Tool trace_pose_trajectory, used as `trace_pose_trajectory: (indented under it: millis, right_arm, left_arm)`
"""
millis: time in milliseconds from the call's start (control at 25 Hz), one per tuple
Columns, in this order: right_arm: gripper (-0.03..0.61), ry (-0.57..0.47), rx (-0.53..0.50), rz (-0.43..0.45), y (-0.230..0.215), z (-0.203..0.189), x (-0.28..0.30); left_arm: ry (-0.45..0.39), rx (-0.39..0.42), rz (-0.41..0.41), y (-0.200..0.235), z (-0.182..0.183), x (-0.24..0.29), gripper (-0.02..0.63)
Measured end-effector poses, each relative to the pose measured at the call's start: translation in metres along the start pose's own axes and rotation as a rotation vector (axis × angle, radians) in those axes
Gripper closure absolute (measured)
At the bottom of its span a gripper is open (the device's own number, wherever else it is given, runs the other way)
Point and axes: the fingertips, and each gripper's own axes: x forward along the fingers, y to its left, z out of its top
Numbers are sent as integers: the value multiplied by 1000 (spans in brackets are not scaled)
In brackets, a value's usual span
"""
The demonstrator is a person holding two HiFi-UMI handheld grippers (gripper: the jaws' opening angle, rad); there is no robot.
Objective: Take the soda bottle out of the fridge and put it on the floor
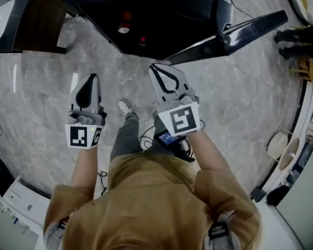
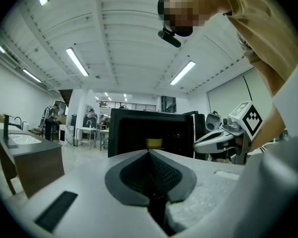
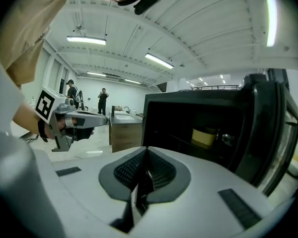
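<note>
The left tool (image 1: 93, 78) and the right tool (image 1: 156, 69) both have jaws together and hold nothing. The soda bottle (image 3: 204, 137) stands inside the open fridge (image 1: 198, 4), at twelve o'clock from both.

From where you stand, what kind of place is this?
Probably a lab or workshop hall staged with home fittings, not a real kitchen: a high white ceiling with strip lights, a black fridge standing open on a marble-look floor, and a sink counter with people standing far behind.
</note>
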Motion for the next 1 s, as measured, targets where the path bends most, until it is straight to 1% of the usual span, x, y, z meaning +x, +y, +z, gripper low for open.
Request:
trace_pose_trajectory:
  millis: [200,360,480,600,720,920,1000]
  right_arm:
    - [577,43,-2,70,16,-50,20]
    - [577,49,2,98,15,-82,39]
    - [577,55,4,104,14,-101,54]
    - [577,52,-35,107,16,-117,68]
    - [575,67,-46,107,21,-141,78]
    - [575,79,-52,106,31,-173,94]
    - [575,70,-43,97,34,-181,97]
  left_arm:
    - [10,-11,35,4,-38,16,614]
    - [24,46,49,10,-63,28,614]
    - [36,68,58,22,-82,31,614]
    - [40,76,69,31,-103,31,612]
    - [37,79,61,32,-126,29,614]
    - [51,66,45,29,-172,28,614]
    - [40,52,43,25,-183,29,612]
